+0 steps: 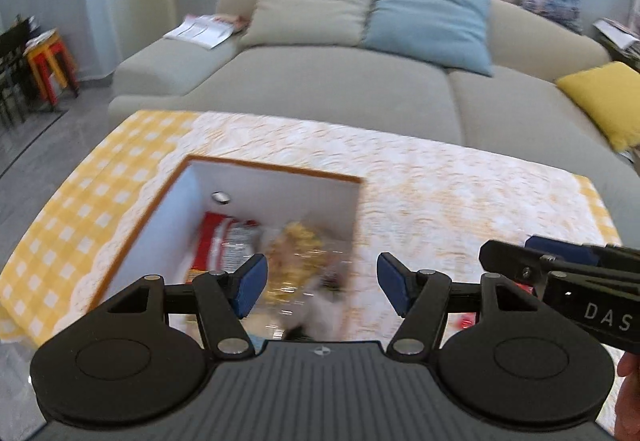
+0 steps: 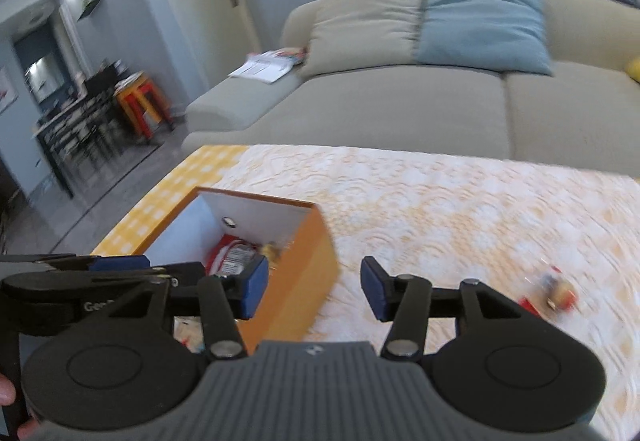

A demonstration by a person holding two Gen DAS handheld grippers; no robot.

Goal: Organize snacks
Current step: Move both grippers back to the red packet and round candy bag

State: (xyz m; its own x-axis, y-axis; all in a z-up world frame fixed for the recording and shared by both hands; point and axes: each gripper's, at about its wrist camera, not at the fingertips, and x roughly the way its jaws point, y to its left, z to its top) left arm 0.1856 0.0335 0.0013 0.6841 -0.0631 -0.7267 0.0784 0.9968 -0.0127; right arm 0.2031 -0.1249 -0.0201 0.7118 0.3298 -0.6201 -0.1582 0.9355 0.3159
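Looking past your grippers, you have the beige sofa filling the background, with a tan cushion and a blue cushion leaning on its back. Just in front of the sofa stands the bench, covered in a yellow and white patterned cloth. Taking the orange box as your landmark: it sits on the bench near the left end, open at the top, white inside. Inside the box lie a red and white snack packet toward the left wall and a blurred yellow clear-wrapped snack bag right beside it. Well to the right of the box, out on the cloth, one small red and yellow snack lies alone, too blurred to read. Your left gripper hovers over the box's near right corner with its jaws spread and nothing between the blue pads. Your right gripper sits just right of the box, above its orange side wall and the cloth, jaws likewise apart and empty. Both pictures are smeared by motion, so finer detail on the packets cannot be told.
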